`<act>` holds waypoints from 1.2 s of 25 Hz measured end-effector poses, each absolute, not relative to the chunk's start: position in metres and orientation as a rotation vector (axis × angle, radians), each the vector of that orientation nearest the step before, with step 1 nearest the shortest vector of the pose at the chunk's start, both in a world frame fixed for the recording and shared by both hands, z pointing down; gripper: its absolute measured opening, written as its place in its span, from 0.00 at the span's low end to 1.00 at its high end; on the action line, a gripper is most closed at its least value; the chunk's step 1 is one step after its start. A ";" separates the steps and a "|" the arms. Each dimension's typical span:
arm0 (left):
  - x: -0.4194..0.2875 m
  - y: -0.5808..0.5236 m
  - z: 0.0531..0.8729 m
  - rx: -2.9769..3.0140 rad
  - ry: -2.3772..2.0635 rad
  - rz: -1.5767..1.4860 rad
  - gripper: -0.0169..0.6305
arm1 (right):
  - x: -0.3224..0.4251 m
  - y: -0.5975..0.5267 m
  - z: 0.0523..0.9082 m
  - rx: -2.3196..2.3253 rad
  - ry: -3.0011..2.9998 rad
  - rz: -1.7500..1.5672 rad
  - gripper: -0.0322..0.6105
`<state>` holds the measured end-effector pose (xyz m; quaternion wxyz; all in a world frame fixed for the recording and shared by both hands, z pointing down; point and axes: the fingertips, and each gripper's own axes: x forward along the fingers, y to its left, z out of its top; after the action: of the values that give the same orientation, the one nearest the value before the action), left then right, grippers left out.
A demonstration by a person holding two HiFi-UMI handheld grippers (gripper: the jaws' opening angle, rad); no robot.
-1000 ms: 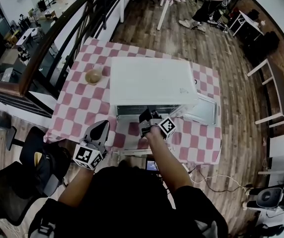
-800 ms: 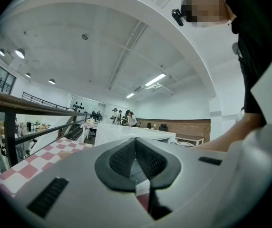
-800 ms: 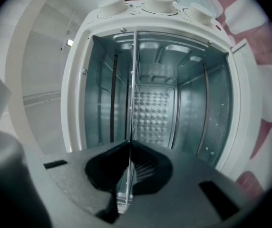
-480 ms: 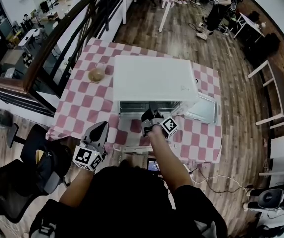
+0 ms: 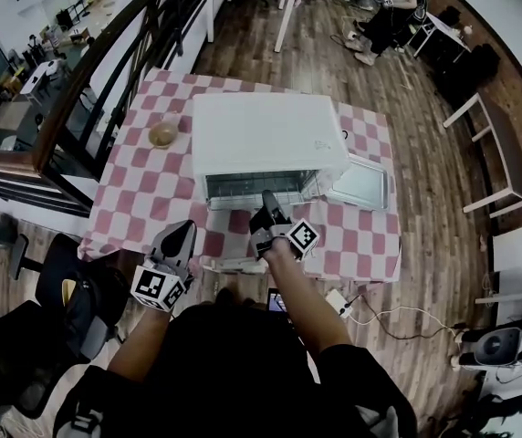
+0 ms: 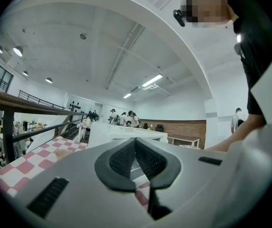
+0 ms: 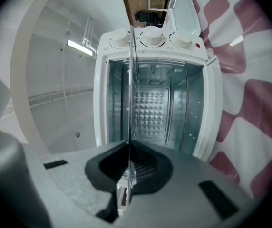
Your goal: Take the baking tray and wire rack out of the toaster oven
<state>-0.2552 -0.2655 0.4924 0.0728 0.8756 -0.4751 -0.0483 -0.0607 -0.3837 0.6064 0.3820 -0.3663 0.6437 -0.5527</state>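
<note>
The white toaster oven stands on the checked table with its mouth toward me. My right gripper is just in front of that mouth, rolled on its side. It is shut on the thin wire rack, which I see edge-on running from the jaws into the shiny cavity. No tray shows inside. A pale rimmed tray lies on the cloth to the right of the oven. My left gripper hangs off the table's near edge, shut and holding nothing.
A small tan bowl sits on the cloth left of the oven. A dark stair railing runs along the left. A black chair stands at my lower left, and a cable and plug lie on the floor.
My right gripper has drawn back a little from the oven mouth, still shut on the rack. The left gripper has shifted slightly along the table's near edge.
</note>
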 end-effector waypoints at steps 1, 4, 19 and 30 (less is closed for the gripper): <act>-0.254 -0.264 0.492 2.634 -1.421 -0.147 0.02 | -0.061 -0.379 0.606 -0.928 1.644 -1.409 0.06; -0.249 -0.256 0.490 2.645 -1.408 -0.150 0.02 | -0.059 -0.364 0.607 -0.924 1.637 -1.412 0.06; -0.222 -0.191 0.473 2.656 -1.438 -0.145 0.02 | -0.043 -0.282 0.604 -0.897 1.637 -1.459 0.06; -0.207 -0.129 0.476 2.650 -1.451 -0.106 0.02 | -0.025 -0.222 0.598 -0.844 1.632 -1.442 0.05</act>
<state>-0.2071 -0.1291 0.4759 0.0593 0.8751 -0.4790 -0.0349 -0.0250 -0.2223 0.5976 0.3920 -0.3325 0.6428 -0.5680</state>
